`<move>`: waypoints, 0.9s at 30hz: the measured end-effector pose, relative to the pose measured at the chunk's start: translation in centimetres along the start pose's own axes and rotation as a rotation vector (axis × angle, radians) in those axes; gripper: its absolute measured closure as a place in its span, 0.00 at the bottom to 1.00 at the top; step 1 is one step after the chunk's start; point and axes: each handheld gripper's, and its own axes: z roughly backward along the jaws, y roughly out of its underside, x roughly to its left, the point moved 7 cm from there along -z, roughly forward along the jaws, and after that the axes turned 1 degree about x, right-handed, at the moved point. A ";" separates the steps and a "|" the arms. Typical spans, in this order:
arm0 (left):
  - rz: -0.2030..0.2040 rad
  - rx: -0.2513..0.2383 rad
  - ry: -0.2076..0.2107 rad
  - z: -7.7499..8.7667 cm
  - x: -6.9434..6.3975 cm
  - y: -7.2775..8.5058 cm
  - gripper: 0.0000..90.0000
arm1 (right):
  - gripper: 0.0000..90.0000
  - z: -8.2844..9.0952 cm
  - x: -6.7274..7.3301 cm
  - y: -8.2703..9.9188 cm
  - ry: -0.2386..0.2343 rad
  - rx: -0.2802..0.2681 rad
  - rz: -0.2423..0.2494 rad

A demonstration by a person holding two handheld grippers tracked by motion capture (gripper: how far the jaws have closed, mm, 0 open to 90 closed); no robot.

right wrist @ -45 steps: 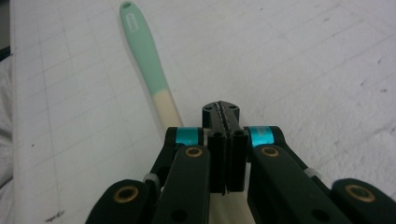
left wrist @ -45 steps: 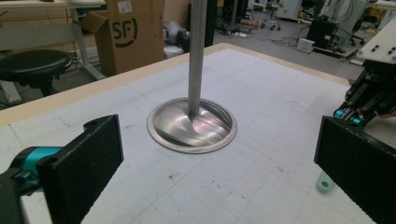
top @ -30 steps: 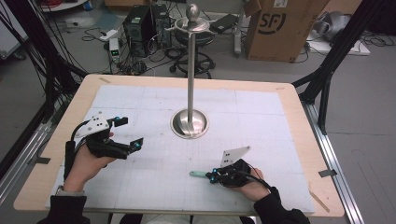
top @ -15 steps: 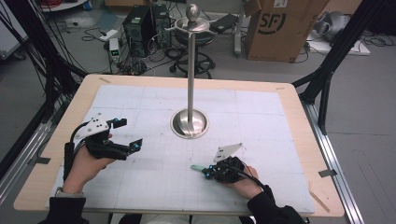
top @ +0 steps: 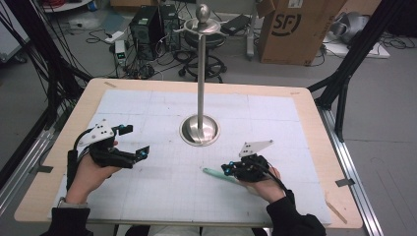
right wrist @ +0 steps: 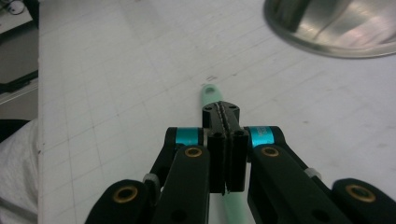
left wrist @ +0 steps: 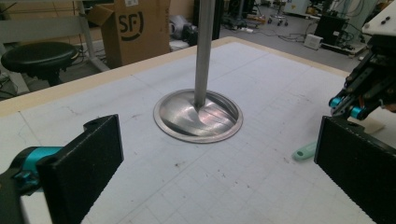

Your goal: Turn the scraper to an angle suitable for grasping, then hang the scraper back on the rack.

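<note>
A mint-green handled tool [top: 216, 173] sits low over the white mat at the front right, its holed end [right wrist: 210, 91] sticking out past the jaw tips. My right gripper [top: 227, 169] is shut on it, pads pressed together along its length [right wrist: 223, 114]; the rest of the tool is hidden under the gripper and hand. At the front left my left gripper [top: 135, 141] rests open on the mat, jaws wide with nothing between them [left wrist: 219, 172]. From the left gripper view the right gripper [left wrist: 357, 98] and the tool's end [left wrist: 306, 151] are at the right.
A steel stand [top: 199, 130] with a round dished base and a tall pole rises at the mat's centre, between and beyond both grippers [left wrist: 198, 116] [right wrist: 336, 28]. The gridded white mat [top: 167, 191] covers the wooden table [top: 314, 128]. Boxes, cables and a stool lie beyond.
My right gripper has moved a little away from the front edge and upward, and the green tool has moved with it. The left gripper has stayed put.
</note>
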 end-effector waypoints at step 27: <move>-0.004 -0.006 0.002 0.1 -0.2 -0.2 0.02 | 0.09 3.6 -0.8 -0.3 0.086 0.079 0.021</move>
